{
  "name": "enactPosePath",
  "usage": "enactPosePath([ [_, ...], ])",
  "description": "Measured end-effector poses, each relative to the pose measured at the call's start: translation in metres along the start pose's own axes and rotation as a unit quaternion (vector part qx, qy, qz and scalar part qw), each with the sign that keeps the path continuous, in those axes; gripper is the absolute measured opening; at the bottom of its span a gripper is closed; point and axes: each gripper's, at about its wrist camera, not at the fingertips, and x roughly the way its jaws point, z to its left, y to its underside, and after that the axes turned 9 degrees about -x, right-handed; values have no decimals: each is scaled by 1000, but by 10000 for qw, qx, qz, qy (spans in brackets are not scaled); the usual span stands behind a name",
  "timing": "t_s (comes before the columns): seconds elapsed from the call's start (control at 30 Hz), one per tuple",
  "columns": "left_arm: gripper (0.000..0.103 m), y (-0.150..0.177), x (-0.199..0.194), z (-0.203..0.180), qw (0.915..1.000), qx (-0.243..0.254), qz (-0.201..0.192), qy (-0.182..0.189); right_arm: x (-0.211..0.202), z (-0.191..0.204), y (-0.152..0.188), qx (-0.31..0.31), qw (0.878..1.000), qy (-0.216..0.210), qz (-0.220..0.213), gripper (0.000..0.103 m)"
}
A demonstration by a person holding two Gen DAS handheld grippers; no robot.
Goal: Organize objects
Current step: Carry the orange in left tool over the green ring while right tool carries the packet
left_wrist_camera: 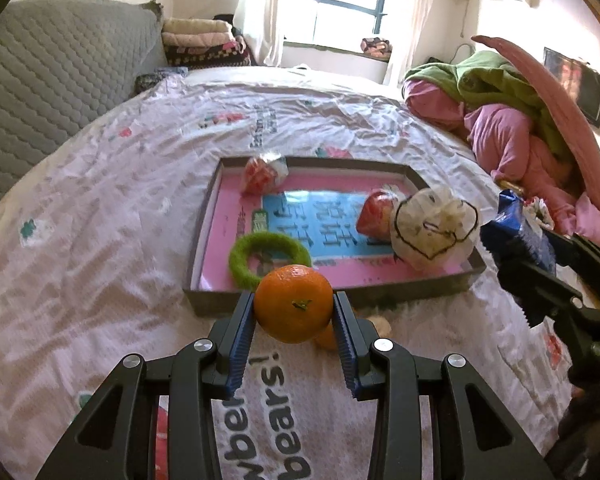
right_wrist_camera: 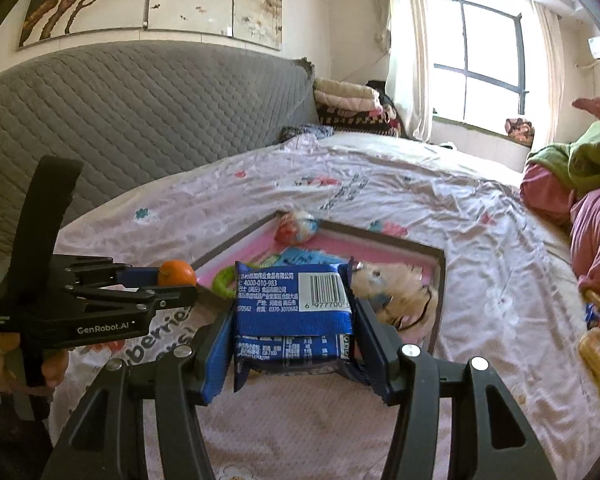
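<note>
My left gripper (left_wrist_camera: pixel 294 308) is shut on an orange tangerine (left_wrist_camera: pixel 293 302) and holds it above the bedsheet, just in front of the near wall of a shallow box tray (left_wrist_camera: pixel 316 300) with a pink and blue bottom. In the right wrist view the left gripper (right_wrist_camera: pixel 176 280) with the tangerine (right_wrist_camera: pixel 176 273) shows at left. My right gripper (right_wrist_camera: pixel 292 320) is shut on a blue snack packet (right_wrist_camera: pixel 292 308) near the tray (right_wrist_camera: pixel 438 280). The tray holds a green fuzzy ring (left_wrist_camera: pixel 256 250), two red wrapped items (left_wrist_camera: pixel 262 174) and a white bag (left_wrist_camera: pixel 432 228).
The tray lies on a bed with a pale printed sheet (left_wrist_camera: pixel 100 240). Another orange piece (left_wrist_camera: pixel 327 338) lies on the sheet under the tangerine. Pink and green bedding (left_wrist_camera: pixel 512 120) is piled at right. A grey quilted headboard (right_wrist_camera: pixel 120 120) and folded blankets (right_wrist_camera: pixel 348 104) stand behind.
</note>
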Motion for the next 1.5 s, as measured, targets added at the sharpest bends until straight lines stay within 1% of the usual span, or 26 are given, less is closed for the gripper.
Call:
enactPosePath([
  [0.27, 39, -23, 1, -7, 9996, 135, -222, -52, 2, -8, -17, 53, 9997, 126, -177, 57],
  [0.53, 39, -53, 8, 0, 9991, -40, -374, -192, 7, -28, -29, 314, 9982, 414, -296, 57],
  [0.67, 39, -65, 9, -1, 9980, -28, -570, -276, 11, -37, -35, 361, 9973, 533, -349, 57],
  [0.73, 39, -69, 9, -1, 9979, -33, -602, -229, 12, -39, -39, 373, 9969, 572, -399, 57],
  [0.87, 39, -73, 9, -3, 9972, 71, -702, -248, 13, -42, -42, 341, 9957, 708, -499, 57],
  [1.07, 39, -76, 14, -3, 9970, 138, -719, -247, 14, -45, -40, 341, 9944, 822, -565, 57],
  [1.3, 40, -78, 19, 2, 9970, 92, -724, -261, 18, -45, -36, 336, 9947, 813, -527, 57],
  [1.5, 40, -72, 35, 5, 9980, 71, -585, -235, 29, -43, -30, 349, 9956, 780, -390, 57],
])
